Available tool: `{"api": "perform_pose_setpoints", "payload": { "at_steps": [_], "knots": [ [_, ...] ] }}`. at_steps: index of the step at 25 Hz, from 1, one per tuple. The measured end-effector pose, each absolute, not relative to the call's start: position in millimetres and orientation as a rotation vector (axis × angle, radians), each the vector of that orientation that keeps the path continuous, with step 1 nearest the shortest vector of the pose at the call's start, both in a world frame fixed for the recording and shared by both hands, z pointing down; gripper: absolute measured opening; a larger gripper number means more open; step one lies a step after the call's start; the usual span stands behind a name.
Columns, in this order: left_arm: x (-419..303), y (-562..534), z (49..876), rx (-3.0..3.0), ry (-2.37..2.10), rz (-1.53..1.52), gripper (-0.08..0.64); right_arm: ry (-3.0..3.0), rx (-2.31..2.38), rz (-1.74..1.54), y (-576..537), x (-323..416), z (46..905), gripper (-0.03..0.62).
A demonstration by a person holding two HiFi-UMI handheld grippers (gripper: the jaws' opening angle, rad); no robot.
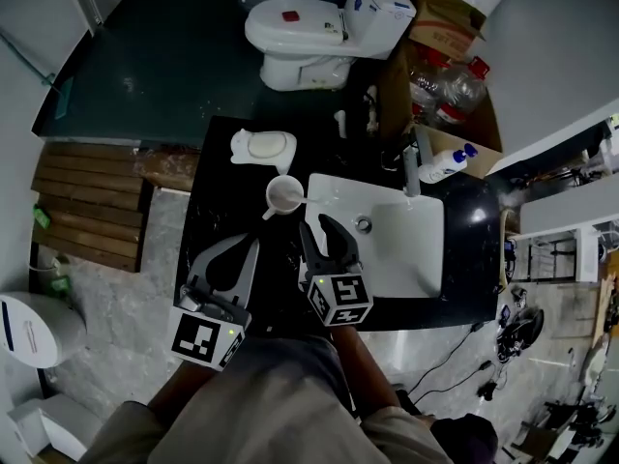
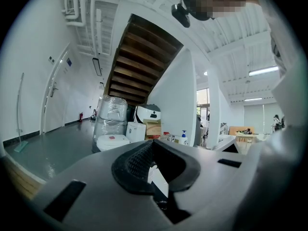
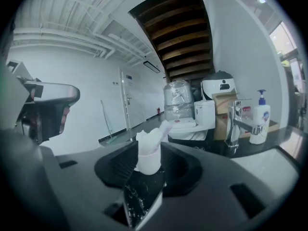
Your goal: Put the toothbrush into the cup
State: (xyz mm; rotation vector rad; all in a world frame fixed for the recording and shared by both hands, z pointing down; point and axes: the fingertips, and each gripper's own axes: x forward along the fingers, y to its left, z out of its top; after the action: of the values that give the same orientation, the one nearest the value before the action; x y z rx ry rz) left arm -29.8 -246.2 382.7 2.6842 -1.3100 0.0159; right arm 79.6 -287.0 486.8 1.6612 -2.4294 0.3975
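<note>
Okay, the toothbrush [image 3: 164,129] looks already in the cup [image 3: 148,160]. In the right gripper view a pale stick leans up and to the right out of the rim, with some white crumpled stuff beside it that I can't identify. The cup stands on the black counter [image 1: 227,206], just left of the white sink [image 1: 411,245].

My right gripper [image 1: 319,236] has its jaws spread wide with nothing in them. The cup sits ahead, framed between them, and no pad touches it. My left gripper [image 1: 232,259] hangs lower left over the counter edge, jaws also apart and empty.

Handling, as a judgement:
- The toothbrush is light, thin, stiff plastic, and smooth, so probably slippery if wet.
- I'd take it mid-handle, pads across the flat sides, not on the bristle end.
- It's only leaning on the rim, so a nudge could tip it out.
- The cup looks like small, light, hard plastic or ceramic, and would slide or topple easily on that glossy counter.
- If I must move the cup, I'd clamp the wall low with gentle squeeze and keep clear of the leaning handle.

The task looks about done.
</note>
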Motion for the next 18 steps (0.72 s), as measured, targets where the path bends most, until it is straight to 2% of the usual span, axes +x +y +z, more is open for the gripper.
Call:
{"api": "perform_pose_setpoints", "payload": {
  "at_steps": [11, 18],
  "knots": [
    [-34, -240, 377, 2.708, -1.298, 0.004, 0.009, -2.501, 1.684, 0.285, -265, 74, 443, 0.057],
    [-35, -237, 373, 2.724, -1.28, -0.015, 0.009, -2.521, 1.711, 0.195, -252, 70, 415, 0.029]
  ]
}}
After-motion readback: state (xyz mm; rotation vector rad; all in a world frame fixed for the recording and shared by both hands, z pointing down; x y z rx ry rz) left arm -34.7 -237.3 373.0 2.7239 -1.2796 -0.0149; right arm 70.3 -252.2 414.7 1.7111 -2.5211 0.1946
